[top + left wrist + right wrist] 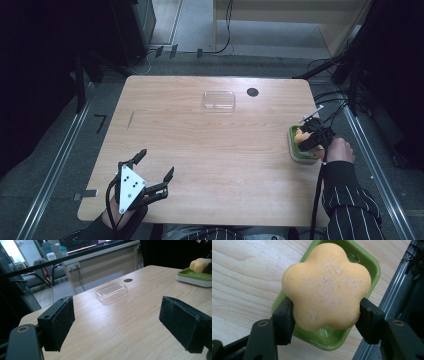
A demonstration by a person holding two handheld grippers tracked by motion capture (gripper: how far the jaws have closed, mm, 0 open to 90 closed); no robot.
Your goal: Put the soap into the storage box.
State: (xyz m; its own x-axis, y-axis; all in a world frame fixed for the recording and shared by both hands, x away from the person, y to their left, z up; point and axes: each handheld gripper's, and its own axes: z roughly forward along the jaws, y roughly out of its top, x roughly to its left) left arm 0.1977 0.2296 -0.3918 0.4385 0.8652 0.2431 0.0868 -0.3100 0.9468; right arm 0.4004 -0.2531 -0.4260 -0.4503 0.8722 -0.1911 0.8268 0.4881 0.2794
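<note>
We see a wooden table (210,150) from above, with 2 hand-held grippers at its near corners. The right gripper (325,315) pinches an orange, flower-shaped soap (327,285) between its 2 black jaws, 1 pad pressed on each side of it. In the right gripper view the soap sits directly above a green soap dish (367,265); whether it touches the dish floor we cannot tell. In the high view the dish (296,148) lies at the right edge of the table, about midway between near and far, with the right gripper (312,137) over it and a striped sleeve (350,195) leading to it from the near right.

The left gripper (155,167) is at the near left corner, its jaws spread wide with nothing between them. In the left gripper view its 2 pads frame a clear plastic lid (111,292), which lies well apart on the far middle of the table (125,322), just left of a small dark round hole (128,280).
</note>
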